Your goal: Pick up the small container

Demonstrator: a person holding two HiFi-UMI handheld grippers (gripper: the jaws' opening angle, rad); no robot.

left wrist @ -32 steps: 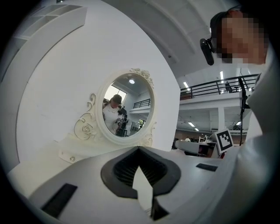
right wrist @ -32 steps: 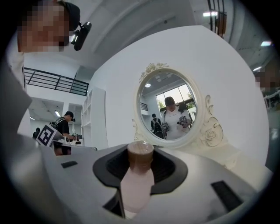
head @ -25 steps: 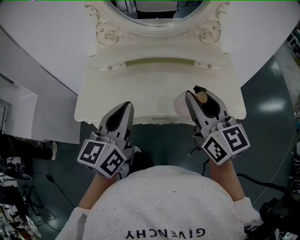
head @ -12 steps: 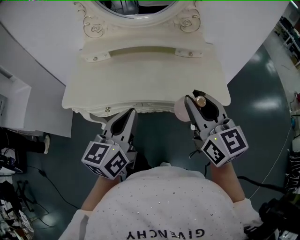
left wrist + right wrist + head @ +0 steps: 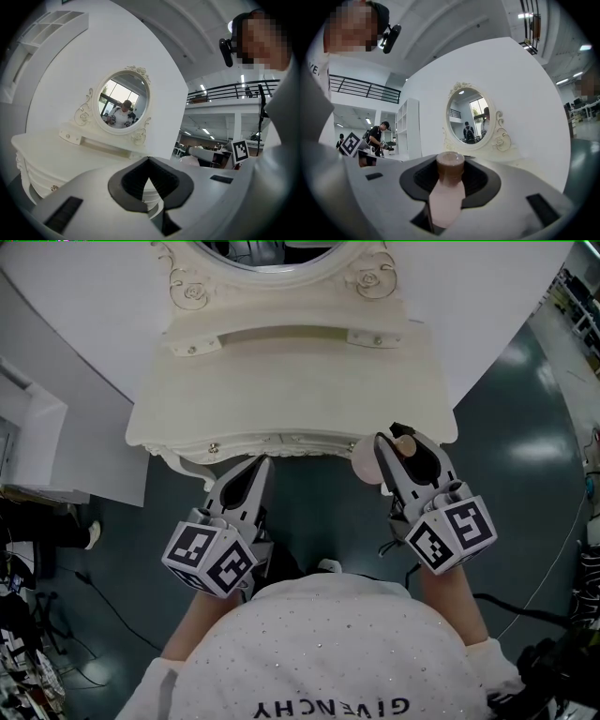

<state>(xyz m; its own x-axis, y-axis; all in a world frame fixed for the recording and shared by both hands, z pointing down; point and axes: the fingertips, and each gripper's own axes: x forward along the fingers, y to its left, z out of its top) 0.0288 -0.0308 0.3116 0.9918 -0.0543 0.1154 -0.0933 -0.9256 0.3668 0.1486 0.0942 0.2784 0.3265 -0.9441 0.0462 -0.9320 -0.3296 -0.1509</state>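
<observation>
Just off the front edge of the cream, scroll-carved dressing table (image 5: 291, 381), the small pale-pink container with a brown cap (image 5: 446, 197) sits clamped between the jaws of the right gripper (image 5: 397, 442), apparently clear of the tabletop. Near that same edge, the left gripper (image 5: 253, 467) carries nothing, its jaws pressed together. The pickup looks done. The next move seems to call only for a steady grip while carrying the container away from the table.
</observation>
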